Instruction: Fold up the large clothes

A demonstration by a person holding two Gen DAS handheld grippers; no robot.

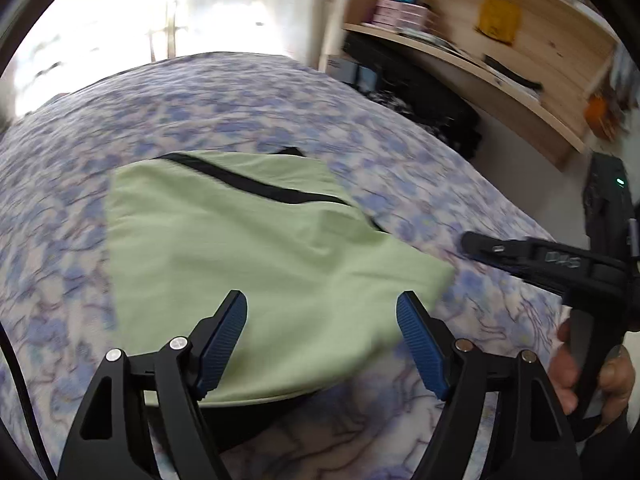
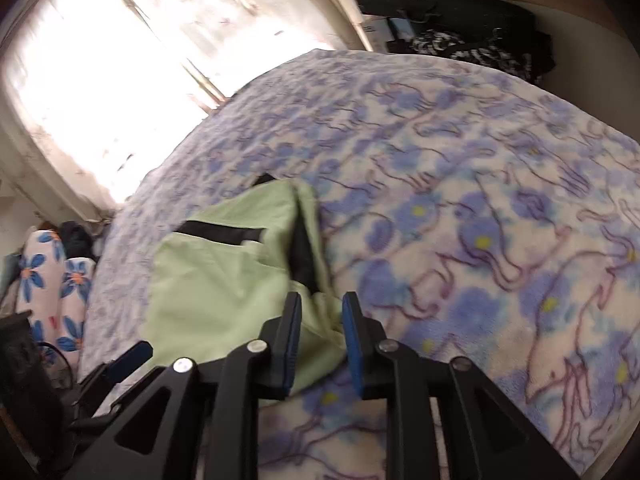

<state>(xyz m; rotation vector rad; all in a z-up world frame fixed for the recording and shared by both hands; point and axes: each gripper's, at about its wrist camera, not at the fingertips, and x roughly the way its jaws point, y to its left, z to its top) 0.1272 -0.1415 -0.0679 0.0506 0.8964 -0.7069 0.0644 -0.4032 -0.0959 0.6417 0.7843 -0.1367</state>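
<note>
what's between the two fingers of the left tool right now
Only the light green garment shows in the gap of the left tool, lying loose on the floral blanket, pads clear of it. Left wrist view.

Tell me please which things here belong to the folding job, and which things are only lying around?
Belong to the job:
- green garment, folded on the bed
- floral blanket under it, the work surface
- left gripper, open
- right gripper, open, garment's edge between its pads

Only lying around:
- wooden shelves with boxes
- dark clothes beyond the bed
- flowered pillow
</note>
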